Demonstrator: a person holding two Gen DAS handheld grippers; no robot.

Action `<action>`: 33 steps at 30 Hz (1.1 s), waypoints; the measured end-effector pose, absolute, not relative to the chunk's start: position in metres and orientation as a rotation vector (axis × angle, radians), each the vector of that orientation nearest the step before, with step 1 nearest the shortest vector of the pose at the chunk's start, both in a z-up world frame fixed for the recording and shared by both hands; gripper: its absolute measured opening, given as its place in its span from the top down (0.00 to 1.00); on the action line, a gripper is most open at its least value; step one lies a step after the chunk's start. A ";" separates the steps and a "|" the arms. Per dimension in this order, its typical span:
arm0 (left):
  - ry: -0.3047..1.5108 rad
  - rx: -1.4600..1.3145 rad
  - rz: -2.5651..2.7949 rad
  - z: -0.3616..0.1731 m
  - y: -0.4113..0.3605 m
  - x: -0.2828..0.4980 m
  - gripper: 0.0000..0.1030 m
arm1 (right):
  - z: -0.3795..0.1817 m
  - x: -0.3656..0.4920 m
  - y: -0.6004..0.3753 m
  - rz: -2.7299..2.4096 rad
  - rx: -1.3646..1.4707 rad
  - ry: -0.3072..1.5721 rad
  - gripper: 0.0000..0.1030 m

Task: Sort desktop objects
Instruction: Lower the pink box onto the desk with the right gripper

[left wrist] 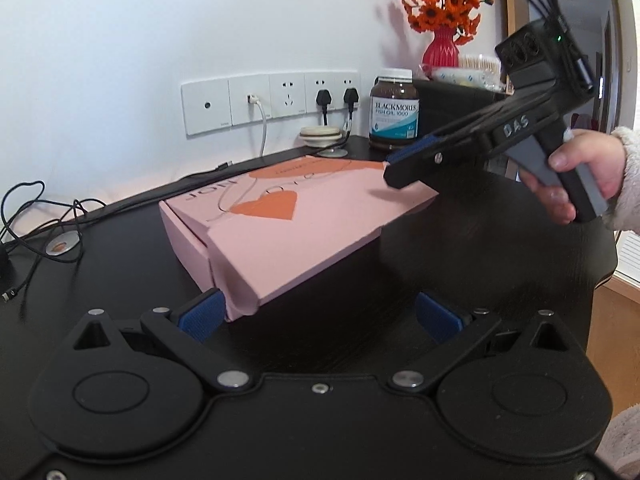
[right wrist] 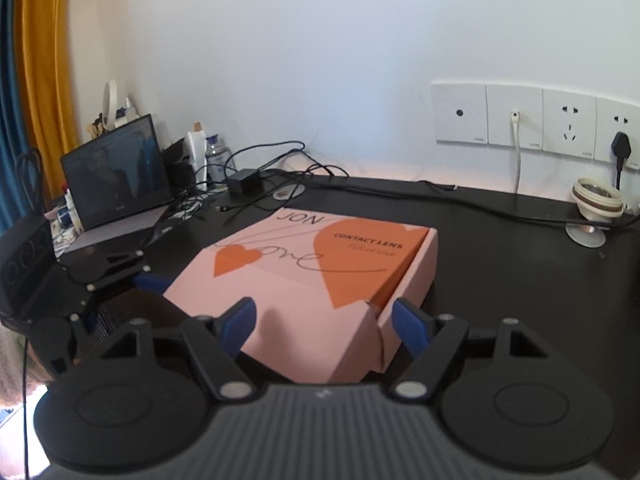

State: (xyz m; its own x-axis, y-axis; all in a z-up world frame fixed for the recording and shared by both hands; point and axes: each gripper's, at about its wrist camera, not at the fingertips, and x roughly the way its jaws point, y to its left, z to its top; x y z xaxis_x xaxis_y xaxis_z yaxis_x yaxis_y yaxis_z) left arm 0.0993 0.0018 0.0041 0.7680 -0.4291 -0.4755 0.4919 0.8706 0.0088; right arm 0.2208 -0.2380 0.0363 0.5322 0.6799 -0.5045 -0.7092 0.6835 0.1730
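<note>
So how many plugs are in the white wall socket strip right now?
3: a white cable plug in the second plate, and two black plugs in the two right-hand plates. The black claw tool may hide more further right.

Pink box (right wrist: pixel 304 300) with orange hearts on a black desk (right wrist: pixel 500 264); red vase (left wrist: pixel 440 50) of orange flowers.

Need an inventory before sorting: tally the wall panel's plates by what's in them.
Plates holding a black plug: 2
Plates holding a white cable: 1
Empty socket plates: 1
Plates with one small round port: 1
Total: 5
</note>
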 end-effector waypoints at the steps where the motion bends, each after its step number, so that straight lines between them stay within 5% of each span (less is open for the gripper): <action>1: 0.471 0.127 -0.502 0.006 0.004 0.097 0.00 | 0.035 0.221 -0.237 0.830 -0.053 0.580 0.27; 10: 0.391 0.046 -0.466 0.019 0.020 0.086 0.00 | 0.025 0.231 -0.237 0.820 0.038 0.605 0.20; 15: 0.352 0.008 -0.433 0.024 0.024 0.090 0.00 | 0.019 0.230 -0.242 0.806 0.124 0.599 0.01; 33: 0.340 0.012 -0.272 0.014 0.021 0.123 0.00 | 0.002 0.229 -0.252 0.613 0.228 0.575 0.01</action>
State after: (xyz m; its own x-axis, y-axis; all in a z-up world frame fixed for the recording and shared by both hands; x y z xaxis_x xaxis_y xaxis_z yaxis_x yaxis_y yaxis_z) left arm 0.1229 0.0214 0.0138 0.9067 -0.2619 -0.3307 0.2659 0.9634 -0.0340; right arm 0.2288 -0.2521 0.0019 0.6684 0.6000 -0.4397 -0.4768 0.7993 0.3658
